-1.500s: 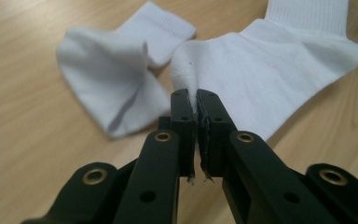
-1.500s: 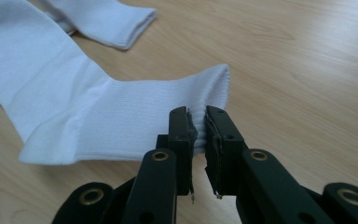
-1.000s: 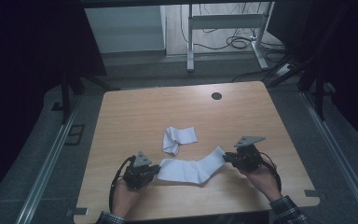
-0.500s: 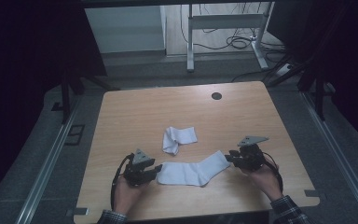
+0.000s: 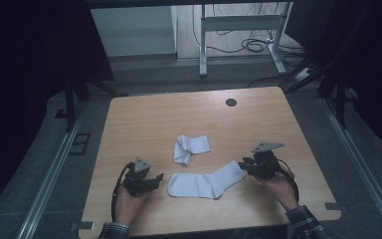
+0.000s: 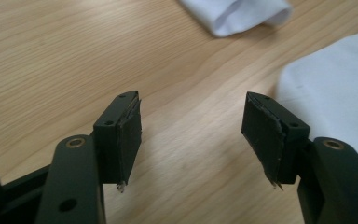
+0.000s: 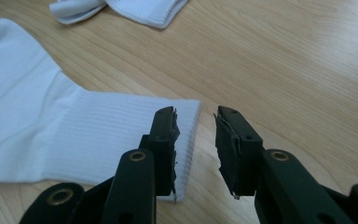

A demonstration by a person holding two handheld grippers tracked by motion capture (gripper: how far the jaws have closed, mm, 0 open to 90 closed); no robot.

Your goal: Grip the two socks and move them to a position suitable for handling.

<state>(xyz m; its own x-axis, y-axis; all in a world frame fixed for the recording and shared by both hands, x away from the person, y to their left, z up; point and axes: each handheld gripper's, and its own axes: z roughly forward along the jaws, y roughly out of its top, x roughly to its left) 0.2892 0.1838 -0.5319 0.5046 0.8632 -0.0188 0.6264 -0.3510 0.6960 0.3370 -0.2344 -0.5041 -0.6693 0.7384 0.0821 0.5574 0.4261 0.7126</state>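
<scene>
No brand, label or writing can be read on anything here. A white sock (image 5: 206, 182) lies flat on the wooden tabletop (image 5: 149, 119), toe toward the person's left and ribbed cuff toward the right. A second, folded sock (image 5: 191, 148) lies just beyond it, apart from it.

The left hand (image 5: 128, 206) comes in from the near edge and holds the left gripper (image 5: 156, 179) low and nearly level, pointing at the sock's toe end. Its jaws have just been opening; they stand released, with bare wood between them and the toe just beside them. The right hand (image 5: 278, 185) holds the right gripper (image 5: 242, 167) pointing inward at the cuff, its grey 3-cornered plate on top.

The right gripper view gives what the high view cannot: the right gripper's jaws are parted and have just opened a little, 1 over the cuff's edge and the other over bare wood, neither pad pressing the cloth. The left gripper view shows the pad (image 6: 129, 140) with frayed edges, the sock's white corner at the right, and the folded sock at the top.
</scene>
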